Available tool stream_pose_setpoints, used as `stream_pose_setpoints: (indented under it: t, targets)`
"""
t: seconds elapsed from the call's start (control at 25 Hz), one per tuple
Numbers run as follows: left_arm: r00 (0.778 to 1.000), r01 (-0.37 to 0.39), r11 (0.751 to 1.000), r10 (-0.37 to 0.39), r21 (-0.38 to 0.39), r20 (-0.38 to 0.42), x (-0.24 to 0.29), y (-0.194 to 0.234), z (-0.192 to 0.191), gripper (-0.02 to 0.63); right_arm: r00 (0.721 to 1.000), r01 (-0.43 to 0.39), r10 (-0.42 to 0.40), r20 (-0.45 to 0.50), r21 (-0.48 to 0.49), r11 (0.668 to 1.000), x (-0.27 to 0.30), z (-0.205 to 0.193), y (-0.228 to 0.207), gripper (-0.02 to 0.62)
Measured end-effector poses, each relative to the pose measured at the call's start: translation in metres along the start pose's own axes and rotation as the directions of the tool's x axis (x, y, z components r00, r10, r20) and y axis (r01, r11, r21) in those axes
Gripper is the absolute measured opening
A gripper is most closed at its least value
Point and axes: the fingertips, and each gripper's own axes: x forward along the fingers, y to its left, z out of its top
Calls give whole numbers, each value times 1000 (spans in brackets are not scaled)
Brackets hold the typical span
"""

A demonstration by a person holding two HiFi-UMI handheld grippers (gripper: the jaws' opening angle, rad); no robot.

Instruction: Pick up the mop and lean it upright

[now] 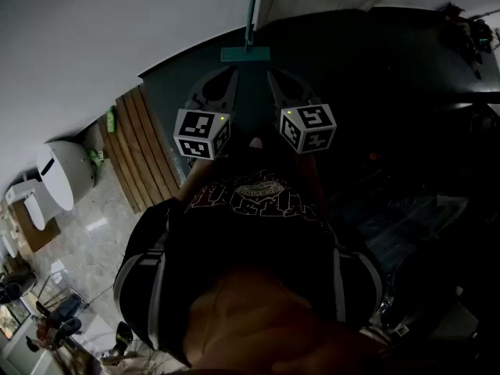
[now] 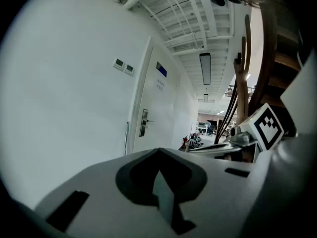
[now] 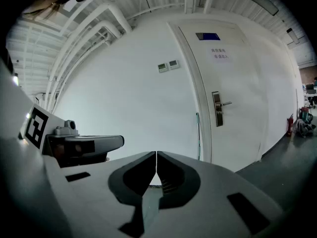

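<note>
Left claw and right claw are held shut and empty, the mop apparently being already leaned against the wall.

Head view, upper centre: mop against wall, head at wall foot, handle running up frame. Just below mop head, apart from it: left gripper and right gripper side by side. Left of left gripper: slatted board. Right gripper view: mop just left of door; left gripper at frame's left.
</note>
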Motion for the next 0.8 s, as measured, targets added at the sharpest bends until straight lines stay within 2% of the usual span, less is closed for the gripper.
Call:
stream_pose_setpoints:
  t: [0.48, 0.8]
  targets:
    - [1000, -8, 1000, 8, -7, 0, 9, -27, -6, 48, 999, -22, 21, 36, 10, 1000, -18, 1, -18, 20]
    - [1000, -28, 1000, 28, -11, 4, 20, -24, -4, 48, 999, -23, 23, 34, 13, 1000, -13, 3, -32, 20]
